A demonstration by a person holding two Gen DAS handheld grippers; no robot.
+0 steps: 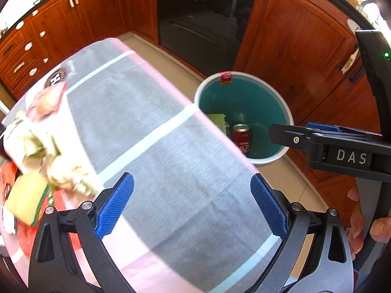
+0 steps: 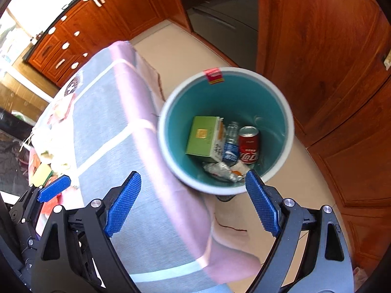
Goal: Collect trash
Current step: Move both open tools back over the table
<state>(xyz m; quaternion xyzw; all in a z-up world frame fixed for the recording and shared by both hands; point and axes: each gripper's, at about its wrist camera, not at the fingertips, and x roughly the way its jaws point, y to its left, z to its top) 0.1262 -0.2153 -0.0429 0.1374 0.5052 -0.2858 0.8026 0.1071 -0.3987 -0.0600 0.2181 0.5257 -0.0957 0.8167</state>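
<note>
A teal bin with a white rim (image 2: pixel 168 112) stands on the floor beside the table; it also shows in the left wrist view (image 1: pixel 286 107). Inside lie a green box (image 2: pixel 202 139), a plastic bottle (image 2: pixel 231 144), a red cola can (image 2: pixel 249 145) and crumpled foil (image 2: pixel 220 169). My right gripper (image 2: pixel 193 195) is open and empty above the bin's near rim. My left gripper (image 1: pixel 191 200) is open and empty over the table's grey and pink cloth (image 1: pixel 156 127). Crumpled wrappers (image 1: pixel 48 151), a pink packet (image 1: pixel 47 99) and a yellow-green item (image 1: pixel 27 197) lie at the table's left end.
Wooden cabinets (image 1: pixel 300 56) and a dark oven (image 1: pixel 202 19) stand behind the bin. The floor (image 2: pixel 185 48) is beige tile. The right gripper's body (image 1: pixel 342 151) reaches in from the right edge of the left wrist view. The left gripper's blue pad (image 2: pixel 53 191) shows at lower left.
</note>
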